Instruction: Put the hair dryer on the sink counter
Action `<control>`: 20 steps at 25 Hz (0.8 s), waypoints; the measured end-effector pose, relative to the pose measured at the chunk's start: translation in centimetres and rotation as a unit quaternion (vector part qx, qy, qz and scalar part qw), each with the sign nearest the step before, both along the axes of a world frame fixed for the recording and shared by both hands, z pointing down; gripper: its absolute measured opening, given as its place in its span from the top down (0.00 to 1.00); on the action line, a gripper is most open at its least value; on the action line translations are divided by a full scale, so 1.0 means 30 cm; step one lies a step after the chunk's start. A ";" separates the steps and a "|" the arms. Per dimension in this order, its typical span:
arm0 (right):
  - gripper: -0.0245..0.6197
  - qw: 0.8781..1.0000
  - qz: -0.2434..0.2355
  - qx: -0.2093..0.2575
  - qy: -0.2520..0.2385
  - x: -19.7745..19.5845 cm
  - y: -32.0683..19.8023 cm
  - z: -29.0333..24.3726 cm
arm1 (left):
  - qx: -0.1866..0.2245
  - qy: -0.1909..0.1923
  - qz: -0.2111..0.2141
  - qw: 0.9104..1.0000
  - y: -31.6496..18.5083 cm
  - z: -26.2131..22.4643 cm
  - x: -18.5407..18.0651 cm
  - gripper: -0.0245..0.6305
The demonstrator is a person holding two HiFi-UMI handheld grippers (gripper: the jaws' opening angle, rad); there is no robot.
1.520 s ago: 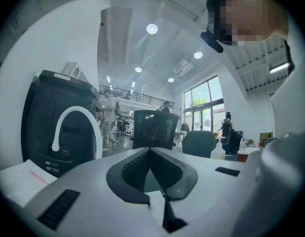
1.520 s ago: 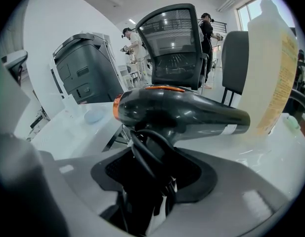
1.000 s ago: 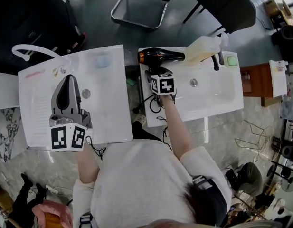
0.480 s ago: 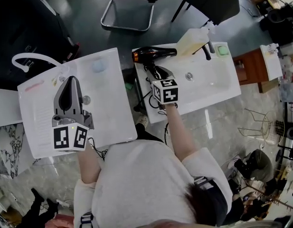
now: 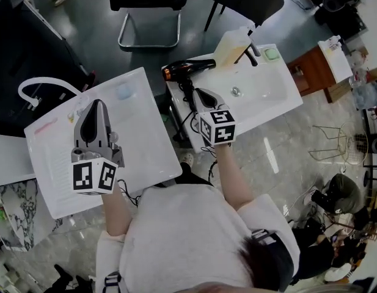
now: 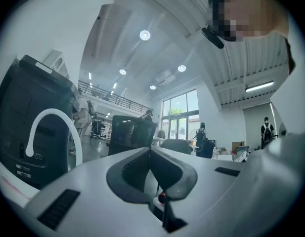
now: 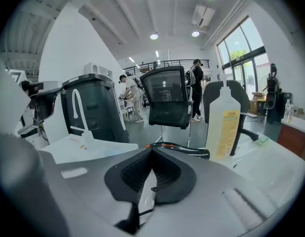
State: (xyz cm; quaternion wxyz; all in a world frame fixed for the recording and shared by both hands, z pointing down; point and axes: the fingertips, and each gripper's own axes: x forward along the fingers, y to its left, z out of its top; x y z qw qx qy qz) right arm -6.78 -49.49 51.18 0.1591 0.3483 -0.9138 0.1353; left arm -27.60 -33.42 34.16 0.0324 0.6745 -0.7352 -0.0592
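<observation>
The black hair dryer (image 5: 188, 69) with an orange nozzle ring lies on the back left corner of the right white sink counter (image 5: 280, 105). Its cord (image 5: 189, 99) trails toward me. My right gripper (image 5: 200, 93) hovers a short way in front of the dryer, shut, with nothing between its jaws. In the right gripper view the dryer (image 7: 184, 151) shows just beyond the closed tips of the right gripper (image 7: 152, 149). My left gripper (image 5: 96, 105) is over the left white sink top (image 5: 145, 145), shut and empty. In its own view the left gripper (image 6: 150, 151) has its jaws together.
A tall pale bottle (image 5: 231, 47) stands beside a black faucet (image 5: 254, 49) and a green soap (image 5: 271, 54) at the right sink's back. A white curved faucet (image 5: 38, 87) arches at the left sink. Two black chairs (image 5: 148, 8) stand behind. A gap separates the sinks.
My right gripper has drawn back toward me from the hair dryer, which stays on the counter. The left gripper has held still over the left sink.
</observation>
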 end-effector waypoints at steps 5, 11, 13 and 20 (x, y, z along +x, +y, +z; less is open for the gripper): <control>0.95 0.999 0.021 0.040 -0.016 0.041 0.053 -0.113 | 0.010 0.001 0.027 1.000 0.014 -0.022 0.026 0.95; 0.95 0.996 0.048 0.070 -0.040 0.089 0.126 -0.227 | 0.022 -0.001 0.055 0.998 0.036 -0.051 0.052 0.95; 0.95 0.994 0.058 0.082 -0.047 0.109 0.154 -0.265 | 0.026 0.000 0.064 0.998 0.047 -0.062 0.062 0.95; 0.95 0.987 0.084 0.121 -0.062 0.166 0.250 -0.382 | 0.036 -0.008 0.095 0.995 0.077 -0.090 0.104 0.95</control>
